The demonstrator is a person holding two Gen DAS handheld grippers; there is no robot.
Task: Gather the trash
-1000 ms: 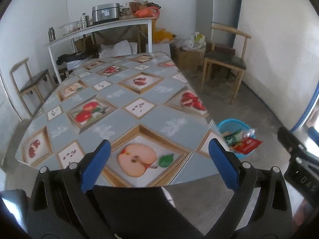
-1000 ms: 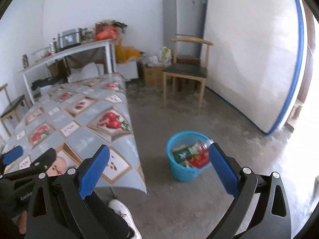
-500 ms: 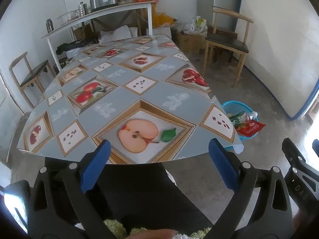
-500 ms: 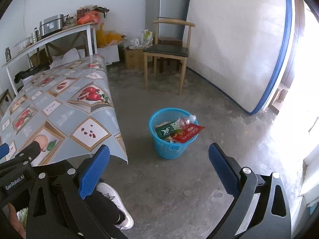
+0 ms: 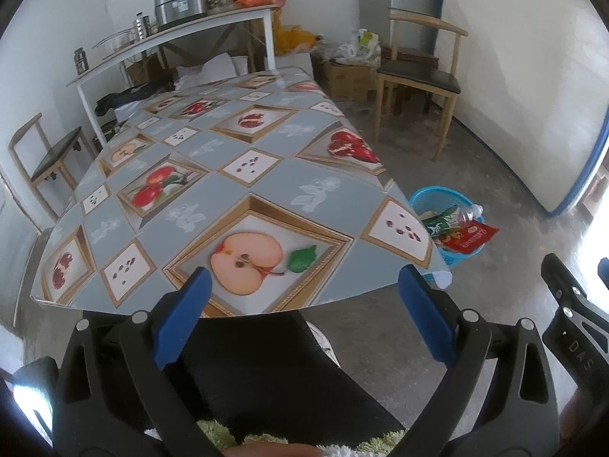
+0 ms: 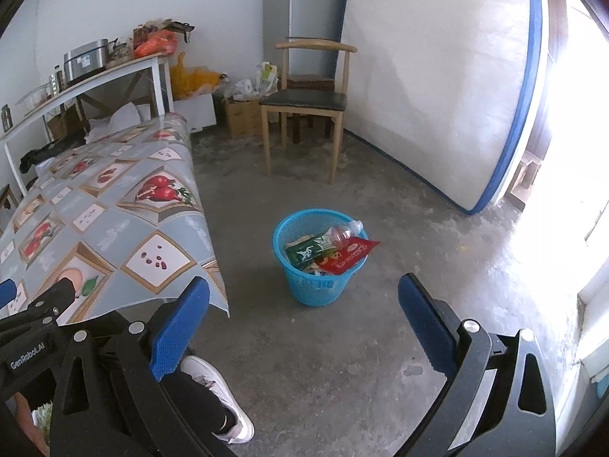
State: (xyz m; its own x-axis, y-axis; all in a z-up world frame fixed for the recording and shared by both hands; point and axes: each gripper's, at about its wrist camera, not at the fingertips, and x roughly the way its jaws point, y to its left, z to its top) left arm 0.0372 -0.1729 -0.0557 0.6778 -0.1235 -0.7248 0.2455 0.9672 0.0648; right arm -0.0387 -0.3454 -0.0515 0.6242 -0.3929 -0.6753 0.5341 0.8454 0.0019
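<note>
A blue plastic basket [image 6: 318, 285] stands on the concrete floor right of the table; it holds a green packet [image 6: 310, 249], a red packet [image 6: 348, 257] and a clear plastic bottle [image 6: 344, 232]. The same basket [image 5: 437, 200] shows past the table's right corner in the left wrist view. My left gripper [image 5: 304, 323] is open and holds nothing, hovering off the near edge of the table with the fruit-print cloth [image 5: 236, 190]. My right gripper [image 6: 304, 327] is open too, nothing between its fingers, well above the floor short of the basket.
A wooden chair [image 6: 306, 99] stands by the far wall near a grey fridge [image 6: 304, 0], with boxes and bags beside it. A white mattress [image 6: 437, 76] leans on the right wall. A white shelf [image 5: 171, 34] carries pots. A person's leg and white shoe [image 6: 217, 392] are below.
Both grippers pulled back and tilted between frames, so the table and basket shifted in view. Both stayed open with nothing held.
</note>
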